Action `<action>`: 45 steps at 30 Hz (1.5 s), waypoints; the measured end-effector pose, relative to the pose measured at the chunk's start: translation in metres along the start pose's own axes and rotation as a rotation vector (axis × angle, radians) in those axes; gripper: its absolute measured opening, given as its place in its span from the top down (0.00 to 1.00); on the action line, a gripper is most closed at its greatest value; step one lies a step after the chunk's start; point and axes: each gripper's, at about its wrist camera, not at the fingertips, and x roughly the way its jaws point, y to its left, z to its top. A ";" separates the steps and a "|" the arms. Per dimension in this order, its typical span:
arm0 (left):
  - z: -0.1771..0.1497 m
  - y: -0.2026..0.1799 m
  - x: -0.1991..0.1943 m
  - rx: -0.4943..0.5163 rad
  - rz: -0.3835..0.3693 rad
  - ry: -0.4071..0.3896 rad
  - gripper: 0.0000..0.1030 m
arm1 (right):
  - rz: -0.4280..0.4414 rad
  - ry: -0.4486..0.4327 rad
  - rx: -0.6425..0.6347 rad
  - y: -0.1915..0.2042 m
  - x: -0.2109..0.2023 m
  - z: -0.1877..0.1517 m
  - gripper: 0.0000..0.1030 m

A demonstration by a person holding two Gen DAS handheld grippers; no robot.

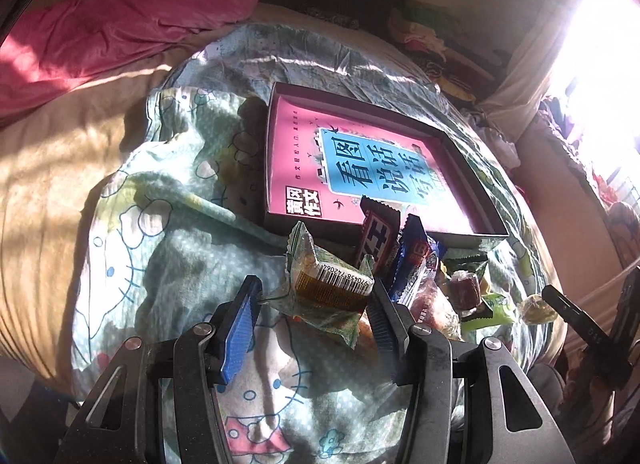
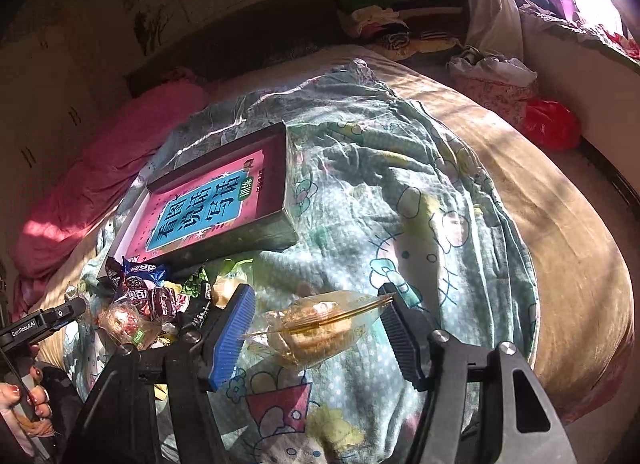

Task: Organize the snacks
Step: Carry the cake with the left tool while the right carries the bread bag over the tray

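Note:
My left gripper [image 1: 314,284] is shut on a green-wrapped snack [image 1: 332,288] with a barcode and holds it above the quilt. Just beyond it lies a pile of wrapped snacks [image 1: 424,264], seen again in the right wrist view [image 2: 148,296]. Between its blue pads my right gripper [image 2: 318,290] is shut on a clear-wrapped pastry [image 2: 316,328], gripped by the wrapper's ends. An open dark box [image 1: 460,152] holding a pink and blue book [image 1: 360,168] lies on the bed behind the pile. The same box [image 2: 286,184] is at the centre left of the right wrist view.
A cartoon-cat quilt [image 1: 168,224] covers the bed, with a pink blanket [image 1: 120,24] at its far side. Clothes [image 2: 384,28] and a red bag [image 2: 552,124] lie near the bright window. A hand with red nails [image 2: 24,404] shows at the lower left.

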 end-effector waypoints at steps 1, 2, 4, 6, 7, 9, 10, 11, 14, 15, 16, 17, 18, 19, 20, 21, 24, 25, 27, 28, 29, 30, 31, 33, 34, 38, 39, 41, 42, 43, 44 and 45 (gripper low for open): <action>0.001 0.000 0.001 -0.001 -0.003 -0.002 0.47 | 0.003 0.000 -0.004 0.001 0.001 0.001 0.42; 0.001 0.000 0.001 0.000 -0.003 -0.003 0.47 | 0.009 0.007 -0.010 0.003 0.004 0.001 0.49; 0.002 0.000 0.003 0.001 -0.005 -0.005 0.47 | 0.005 0.024 -0.033 0.006 0.012 0.001 0.49; 0.003 0.000 0.005 0.000 -0.009 -0.006 0.47 | -0.012 0.039 -0.056 0.010 0.020 -0.001 0.51; 0.003 0.001 0.006 0.000 -0.010 -0.006 0.47 | -0.011 0.047 -0.058 0.010 0.024 -0.002 0.51; 0.004 0.002 0.006 -0.002 -0.013 -0.007 0.47 | -0.014 0.057 -0.064 0.010 0.029 -0.003 0.53; 0.004 0.002 0.007 -0.004 -0.014 -0.009 0.47 | -0.014 0.060 -0.066 0.010 0.031 -0.003 0.53; 0.005 0.003 0.007 -0.005 -0.015 -0.009 0.47 | -0.015 0.062 -0.066 0.010 0.032 -0.003 0.54; 0.008 0.004 0.008 -0.011 -0.020 -0.015 0.47 | -0.002 0.054 -0.052 0.007 0.031 -0.001 0.57; 0.009 0.004 0.008 -0.013 -0.025 -0.020 0.47 | 0.005 0.043 -0.048 0.005 0.029 0.001 0.58; 0.011 0.004 0.008 -0.012 -0.027 -0.025 0.47 | 0.010 0.030 -0.045 0.005 0.027 0.003 0.58; 0.013 0.004 0.008 -0.012 -0.030 -0.033 0.47 | 0.015 0.021 -0.043 0.004 0.024 0.006 0.59; 0.015 0.003 0.008 -0.012 -0.032 -0.042 0.47 | 0.018 0.013 -0.044 0.005 0.022 0.008 0.59; 0.017 0.003 0.007 -0.012 -0.033 -0.051 0.47 | 0.020 0.003 -0.048 0.006 0.020 0.011 0.59; 0.020 0.003 0.006 -0.010 -0.034 -0.062 0.47 | 0.019 -0.006 -0.054 0.008 0.018 0.014 0.59; 0.023 0.003 0.005 -0.010 -0.032 -0.075 0.47 | 0.021 -0.016 -0.062 0.010 0.016 0.018 0.59; 0.030 0.005 0.004 -0.011 -0.031 -0.102 0.47 | 0.034 -0.043 -0.076 0.016 0.011 0.026 0.59; 0.032 0.006 0.004 -0.013 -0.030 -0.108 0.47 | 0.037 -0.051 -0.081 0.019 0.010 0.029 0.59; 0.036 0.008 0.004 -0.022 -0.035 -0.114 0.47 | 0.048 -0.065 -0.089 0.023 0.009 0.034 0.59; 0.038 0.009 0.005 -0.027 -0.041 -0.117 0.47 | 0.055 -0.071 -0.091 0.026 0.009 0.036 0.59; 0.040 0.009 0.005 -0.027 -0.043 -0.121 0.47 | 0.061 -0.077 -0.091 0.027 0.010 0.039 0.59; 0.042 0.009 0.005 -0.024 -0.042 -0.128 0.47 | 0.067 -0.082 -0.091 0.029 0.010 0.041 0.59; 0.044 0.009 0.006 -0.021 -0.043 -0.135 0.47 | 0.073 -0.086 -0.092 0.031 0.012 0.044 0.59; 0.048 0.008 0.008 -0.012 -0.039 -0.146 0.47 | 0.079 -0.092 -0.091 0.034 0.015 0.048 0.59; 0.050 0.008 0.010 -0.006 -0.038 -0.151 0.47 | 0.086 -0.094 -0.087 0.036 0.017 0.051 0.59; 0.058 0.004 0.018 0.018 -0.031 -0.163 0.47 | 0.105 -0.104 -0.085 0.043 0.023 0.059 0.59; 0.059 0.004 0.019 0.020 -0.030 -0.163 0.47 | 0.107 -0.106 -0.086 0.045 0.025 0.061 0.59; 0.062 0.002 0.025 0.024 -0.033 -0.159 0.47 | 0.115 -0.108 -0.089 0.049 0.029 0.064 0.59; 0.063 0.002 0.027 0.025 -0.033 -0.158 0.47 | 0.118 -0.109 -0.090 0.052 0.031 0.066 0.59; 0.064 0.001 0.030 0.027 -0.034 -0.154 0.47 | 0.120 -0.110 -0.092 0.054 0.033 0.067 0.59; 0.066 0.000 0.033 0.030 -0.036 -0.149 0.47 | 0.123 -0.111 -0.094 0.056 0.035 0.069 0.59; 0.067 0.000 0.035 0.033 -0.038 -0.145 0.47 | 0.125 -0.113 -0.096 0.059 0.038 0.070 0.59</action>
